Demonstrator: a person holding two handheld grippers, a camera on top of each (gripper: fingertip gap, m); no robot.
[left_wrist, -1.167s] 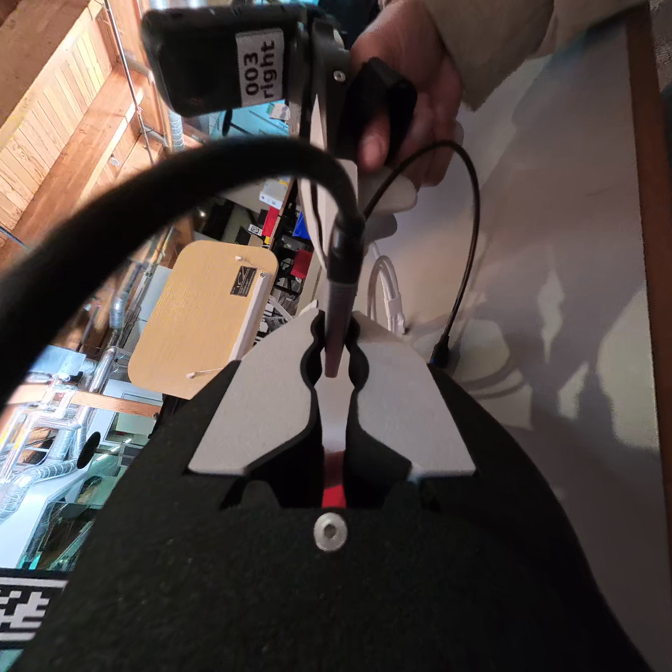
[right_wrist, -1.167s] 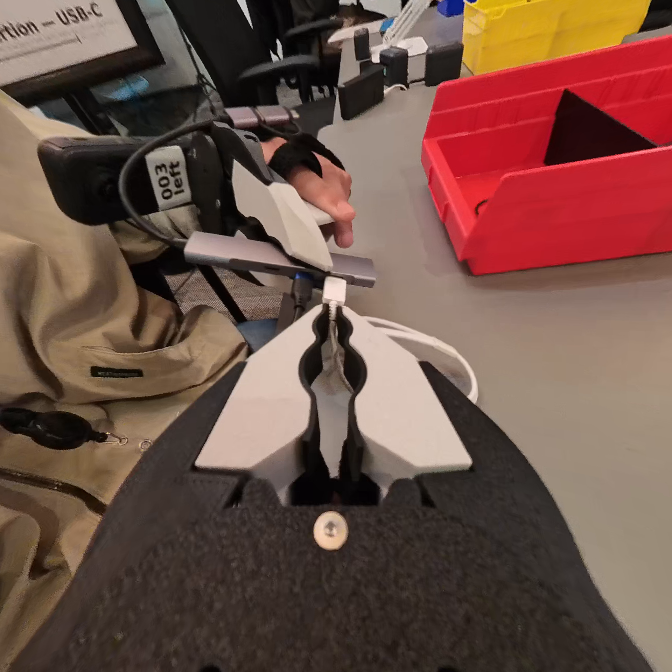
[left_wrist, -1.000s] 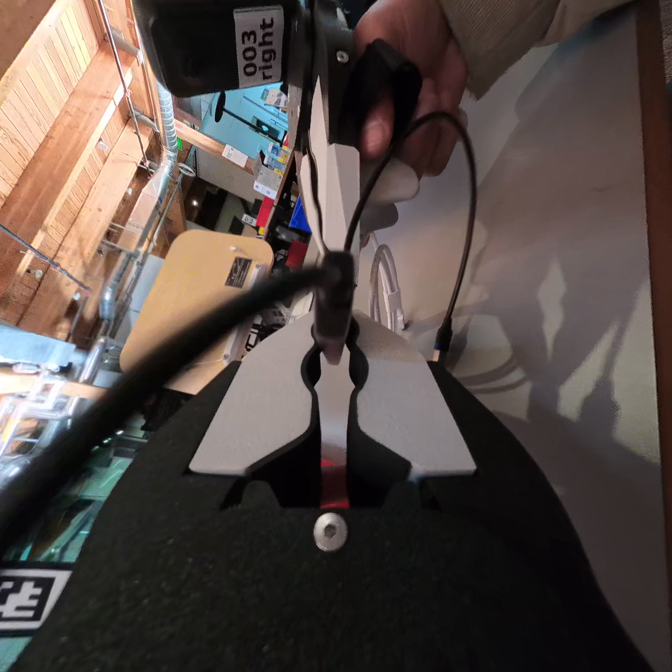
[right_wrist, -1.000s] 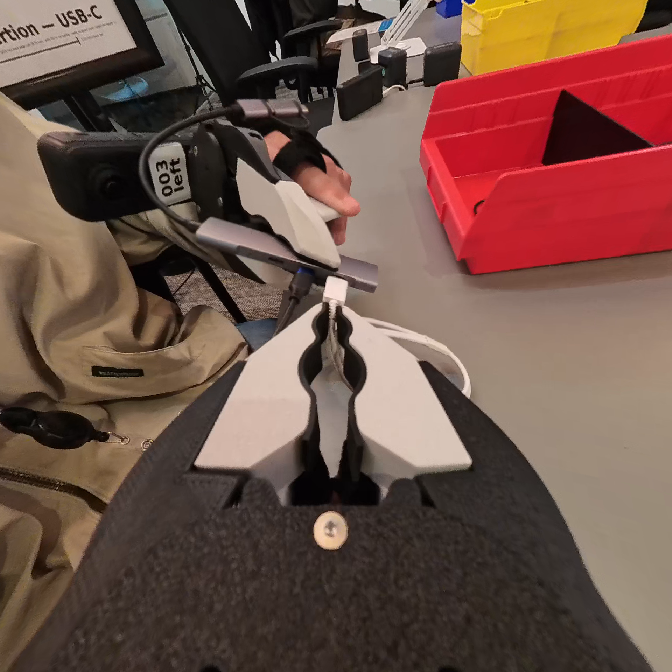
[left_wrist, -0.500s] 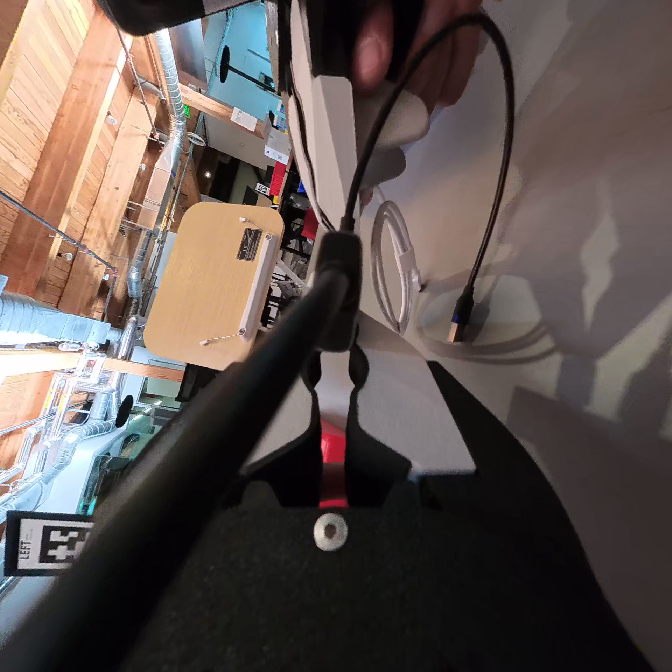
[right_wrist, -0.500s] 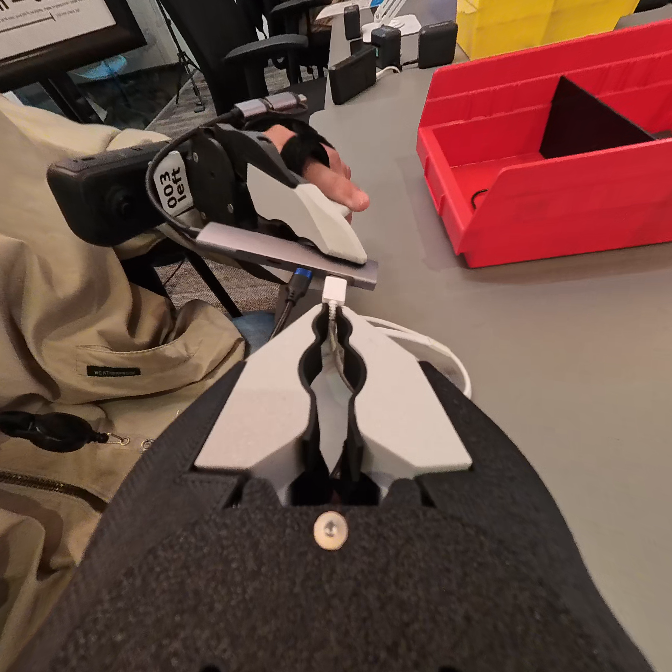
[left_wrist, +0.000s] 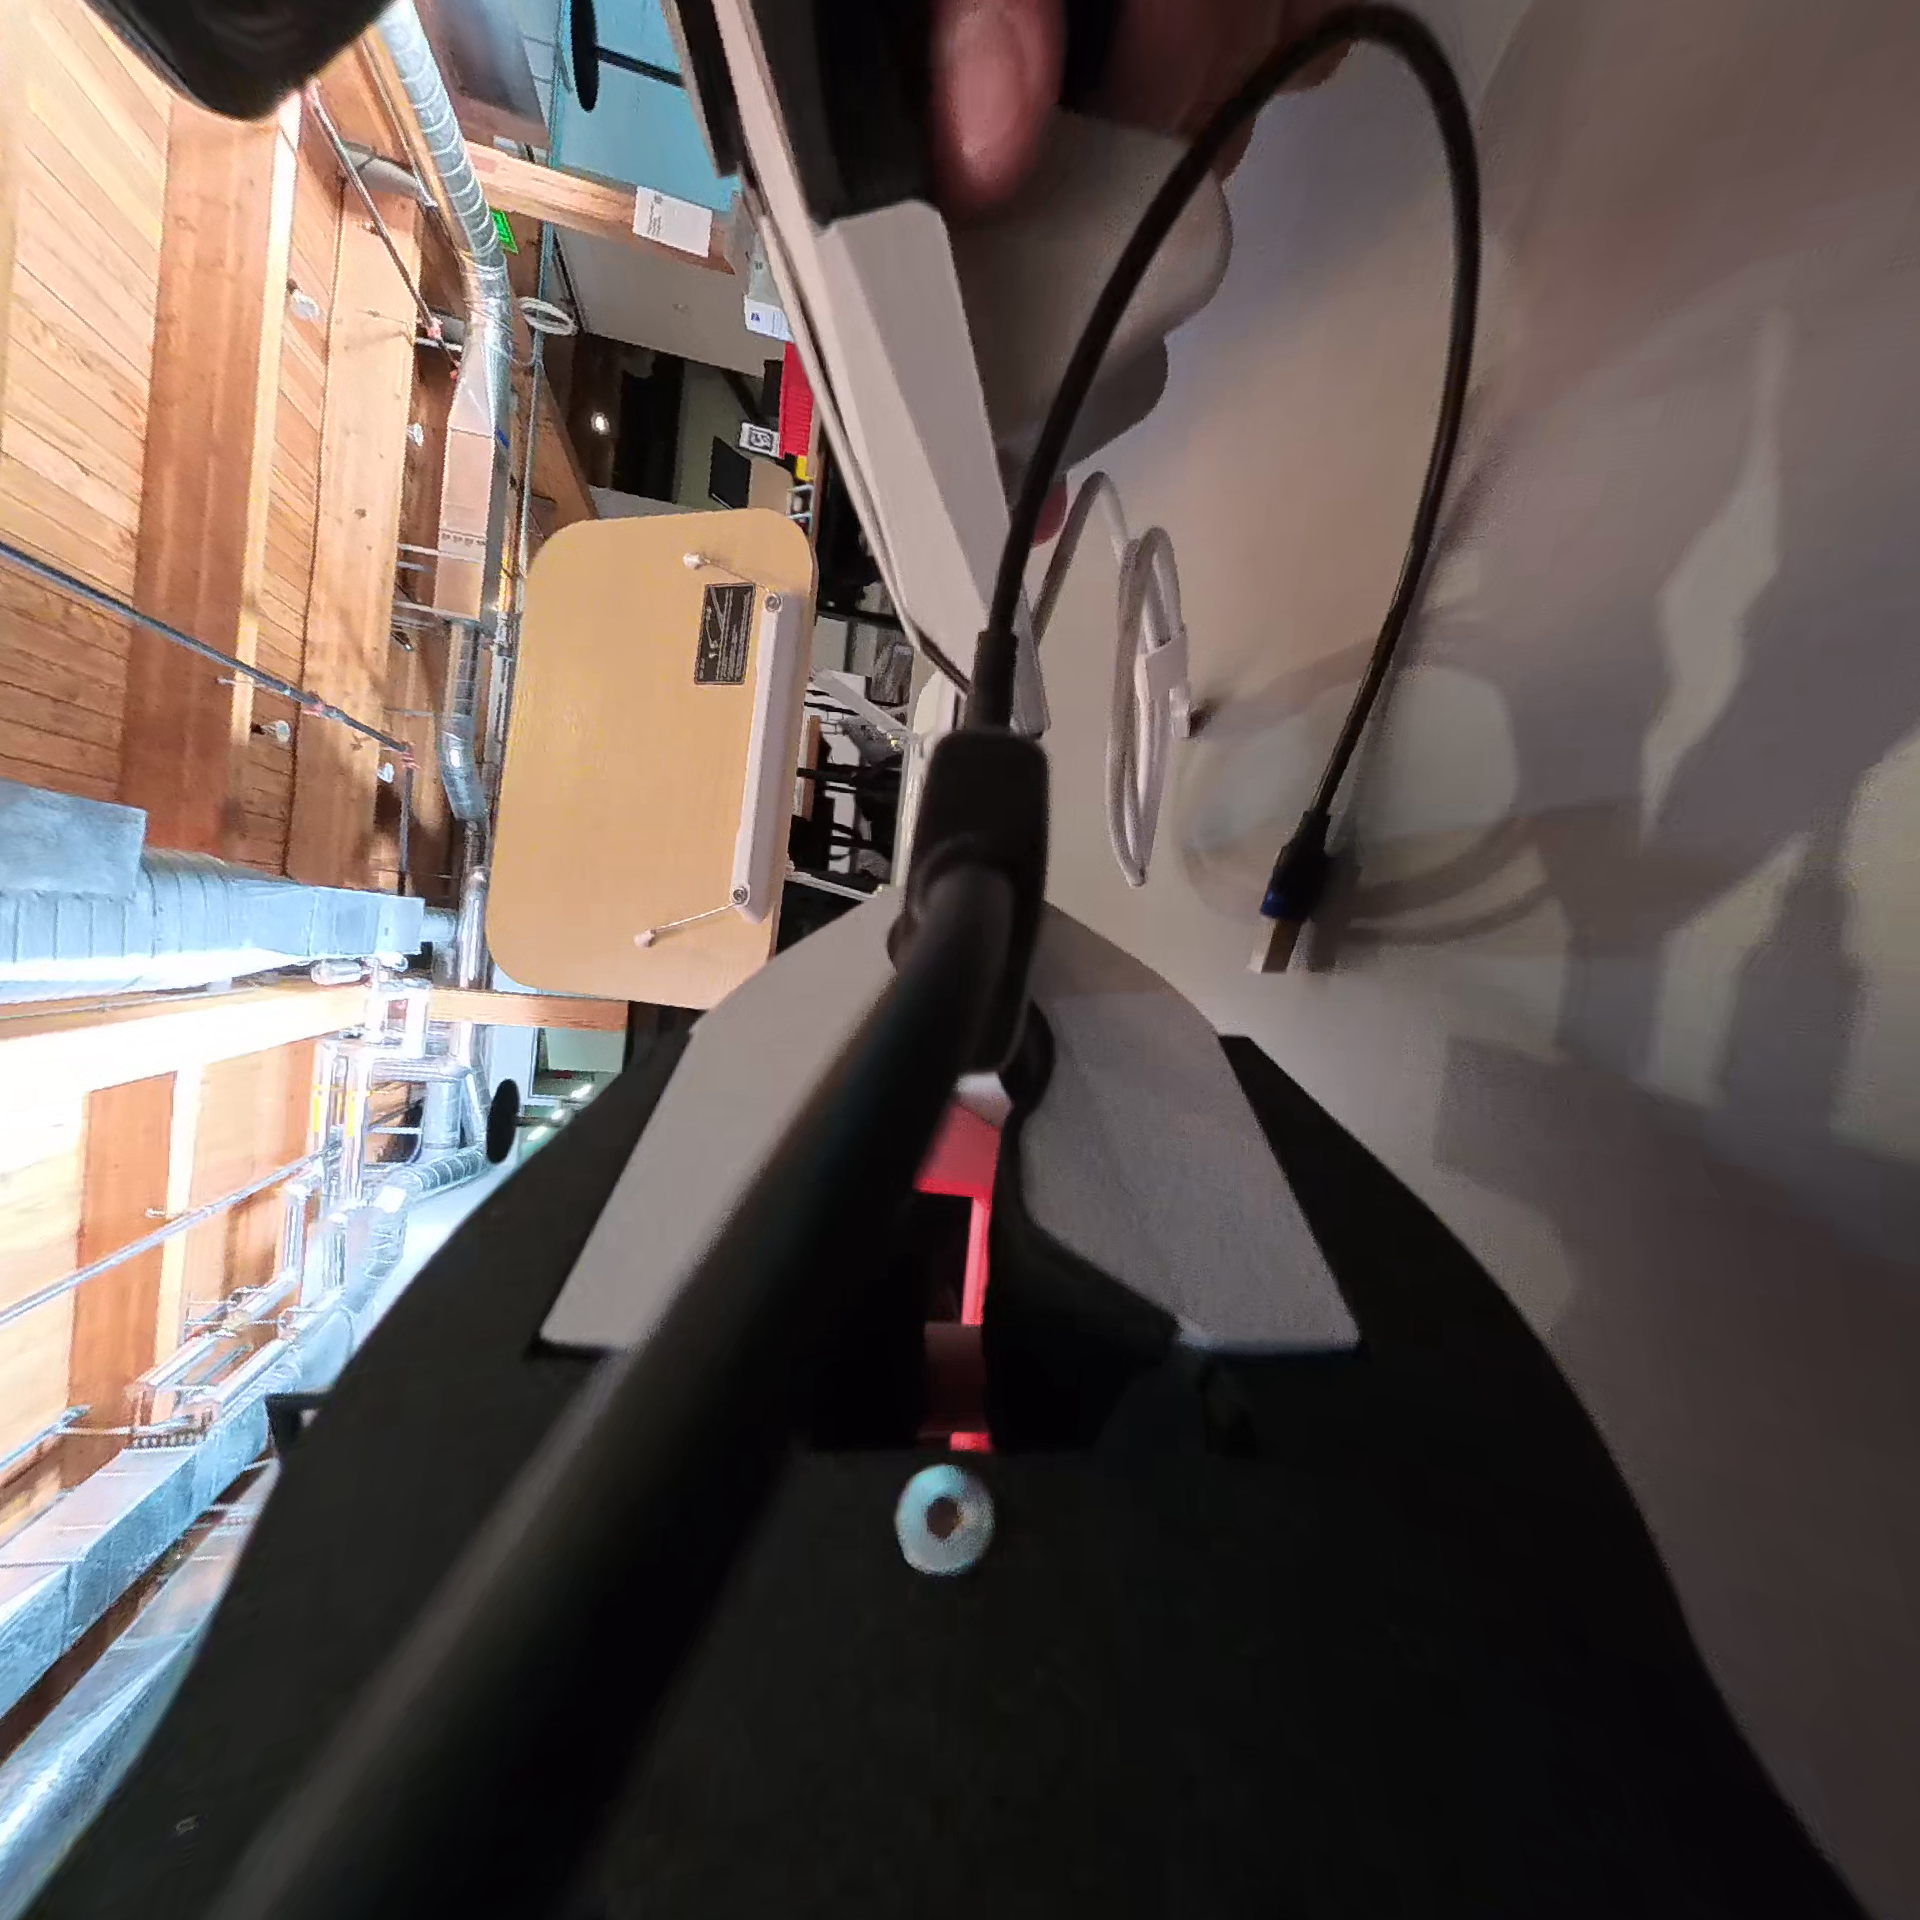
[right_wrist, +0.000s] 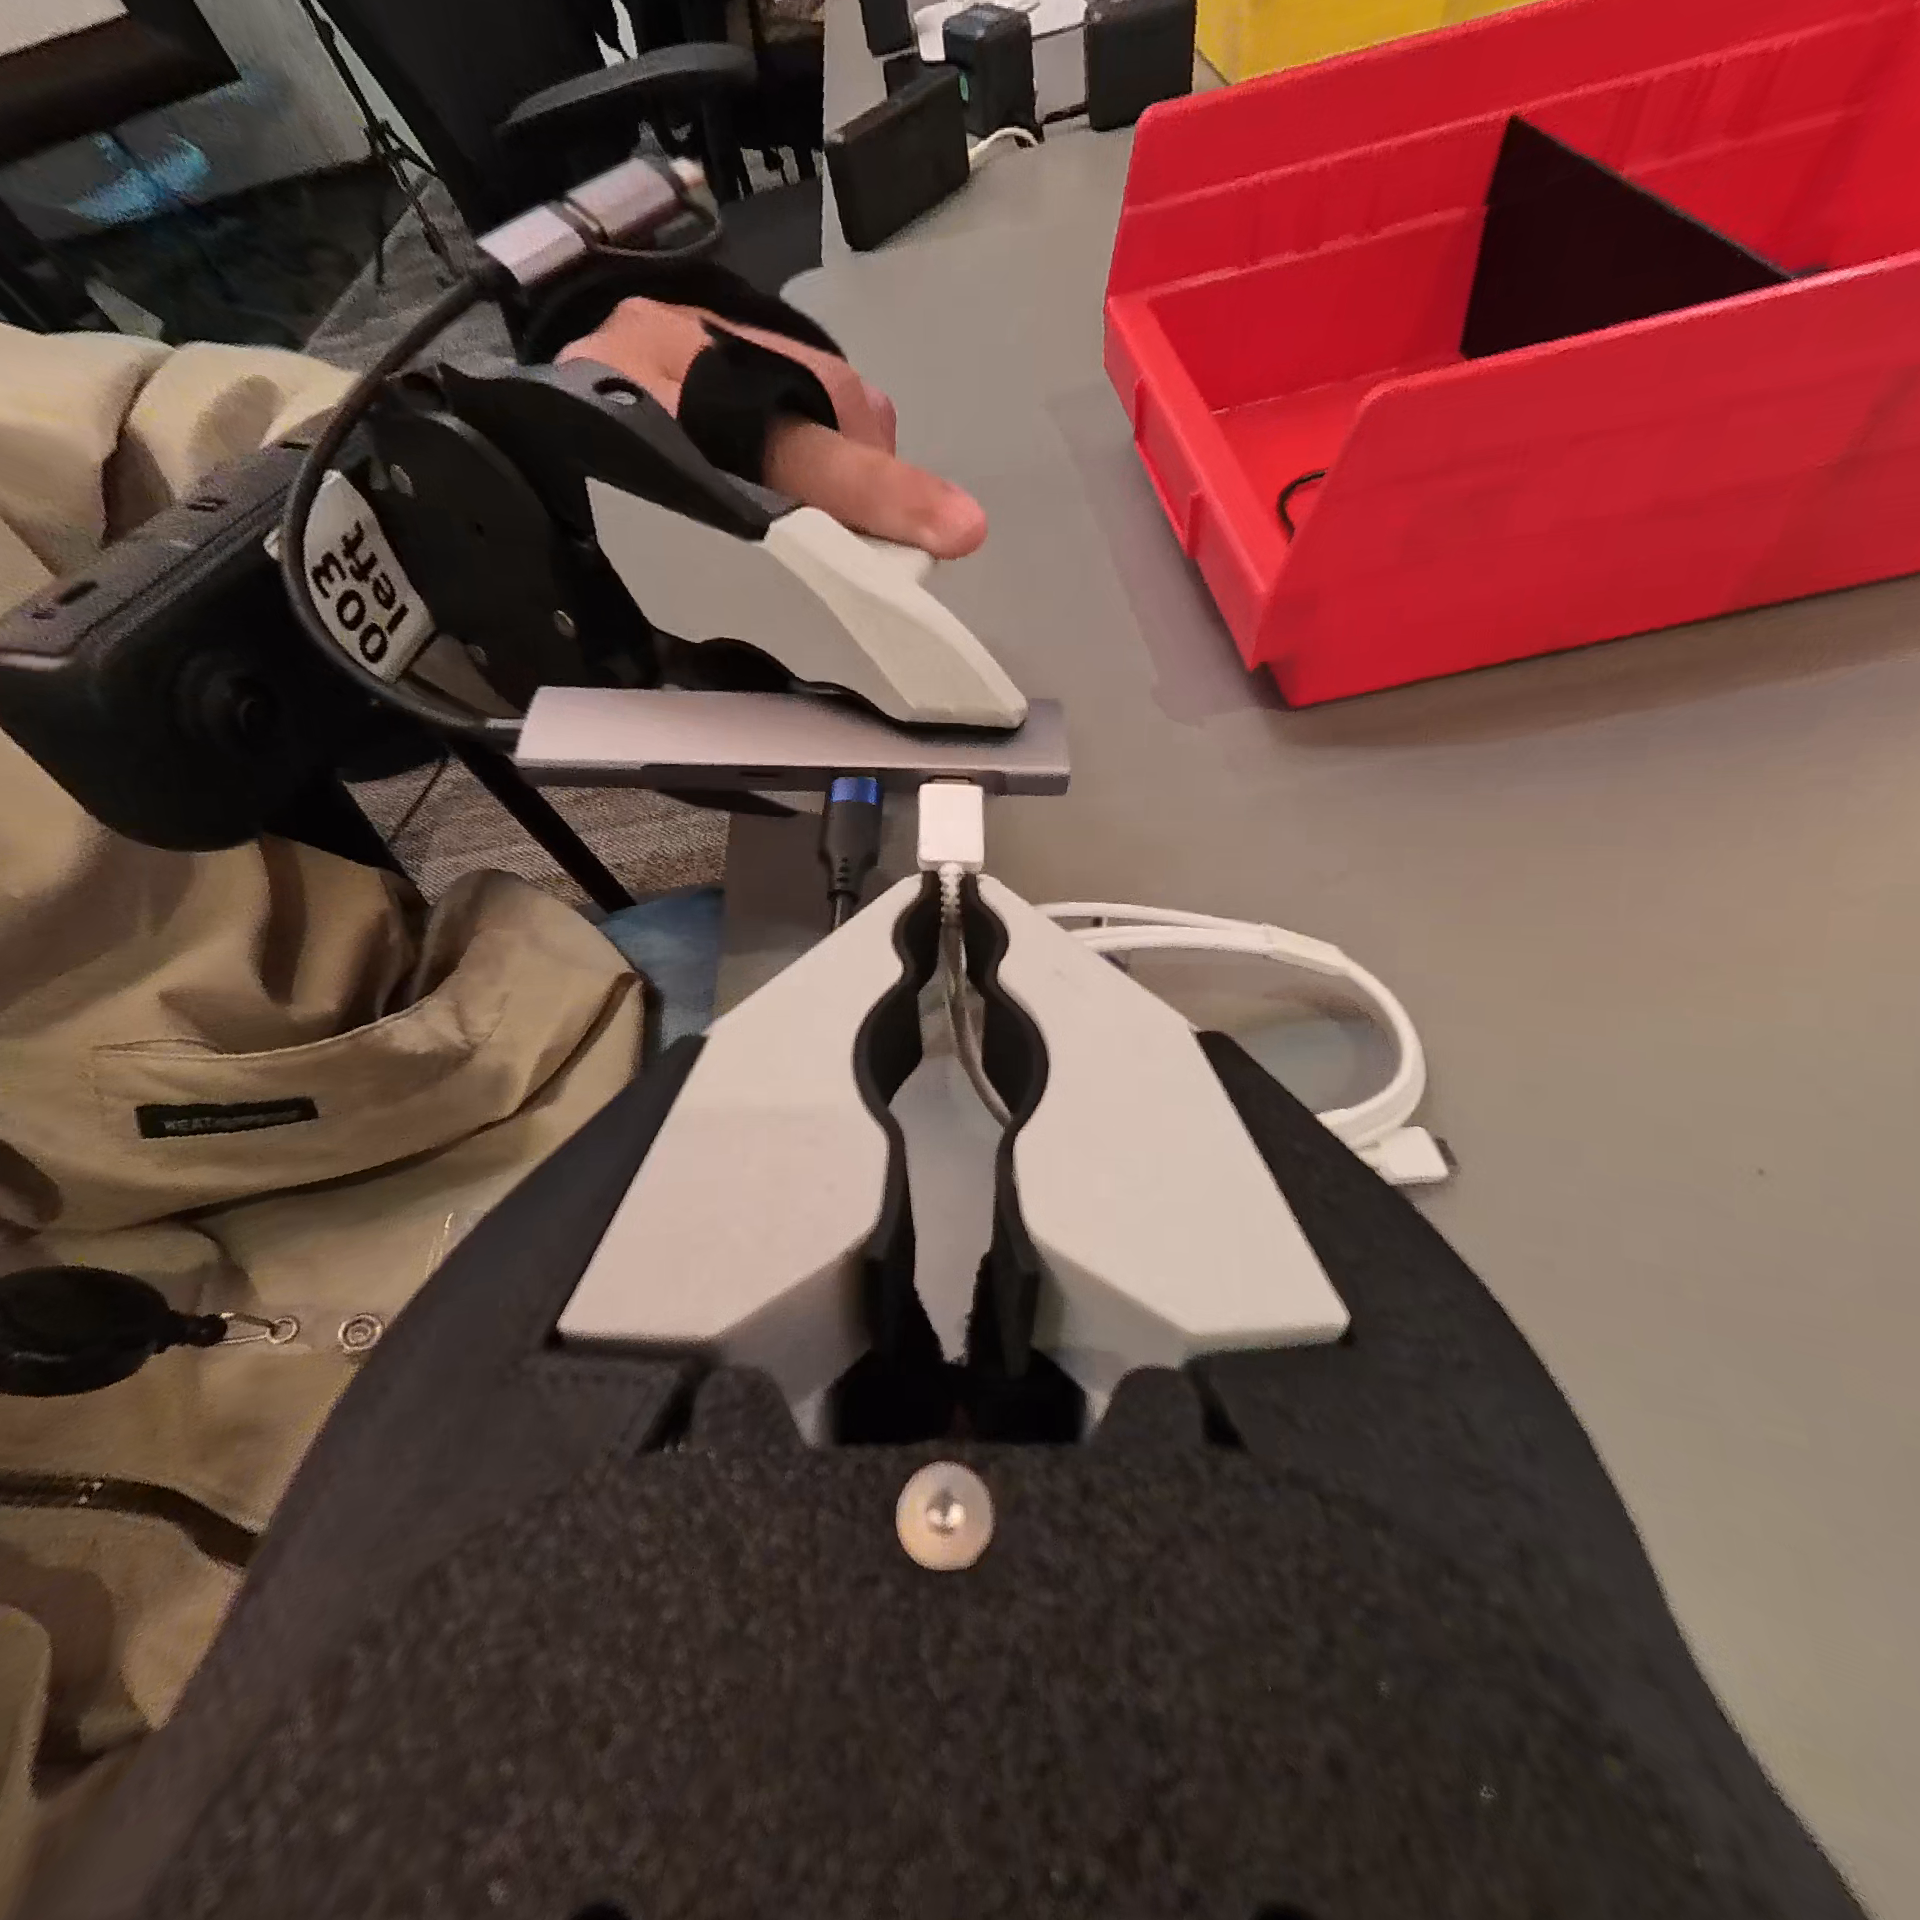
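In the right wrist view my left gripper (right_wrist: 935, 717) is shut on a flat grey USB hub (right_wrist: 727, 732) and holds it level just above the grey table (right_wrist: 1610, 987). My right gripper (right_wrist: 948, 883) is shut on a white cable just behind its white plug (right_wrist: 949, 826), which sits in a port on the hub's side. A black cable with a blue-collared plug (right_wrist: 852, 821) sits in the port beside it. In the left wrist view my left gripper (left_wrist: 987, 966) grips the hub end-on (left_wrist: 982, 821). The right gripper's finger (left_wrist: 894, 416) comes in from the top.
The white cable's coil (right_wrist: 1299, 997) lies on the table right of my right gripper. The black cable's free plug (left_wrist: 1294, 904) rests on the table. A red bin (right_wrist: 1507, 540) with a black divider stands at the back right. The person's beige jacket (right_wrist: 260, 1039) fills the left.
The left gripper has turned the hub from tilted to level and brought it closer to the right gripper. The right gripper has kept the white plug at the hub's side.
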